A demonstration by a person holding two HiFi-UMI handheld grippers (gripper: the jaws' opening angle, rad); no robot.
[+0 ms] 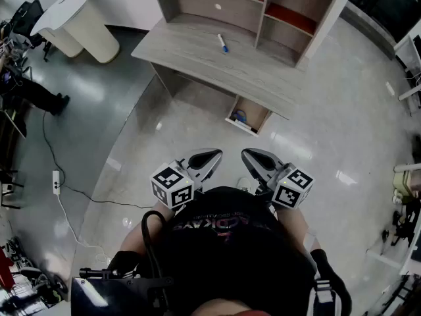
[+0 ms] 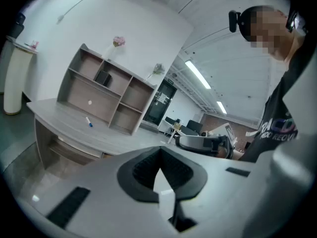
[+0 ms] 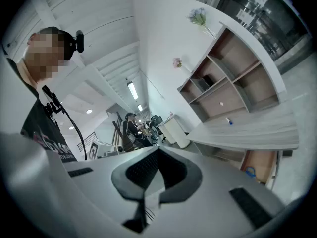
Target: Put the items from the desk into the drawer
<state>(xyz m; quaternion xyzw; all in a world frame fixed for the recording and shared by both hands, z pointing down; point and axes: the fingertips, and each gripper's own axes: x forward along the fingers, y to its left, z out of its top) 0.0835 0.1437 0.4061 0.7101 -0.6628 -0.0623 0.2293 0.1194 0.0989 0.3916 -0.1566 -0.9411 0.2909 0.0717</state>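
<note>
A white marker with a blue cap point(image 1: 222, 43) lies alone on the grey desk top point(image 1: 197, 51); it also shows in the left gripper view point(image 2: 89, 122) and the right gripper view point(image 3: 229, 121). Below the desk's right part, a wooden drawer point(image 1: 248, 116) stands pulled out, with something blue point(image 1: 239, 116) inside. Both grippers are held close to the person's chest, far from the desk. My left gripper point(image 1: 205, 161) point(image 2: 160, 168) is shut and holds nothing. My right gripper point(image 1: 258, 162) point(image 3: 155, 169) is shut too, also with nothing in it.
A shelf unit point(image 1: 253, 5) stands on the back of the desk. At the far left is a round white table point(image 1: 77, 17). A power strip with its cable point(image 1: 56, 182) lies on the floor at the left. A person in black point(image 1: 33, 92) stands at the left edge.
</note>
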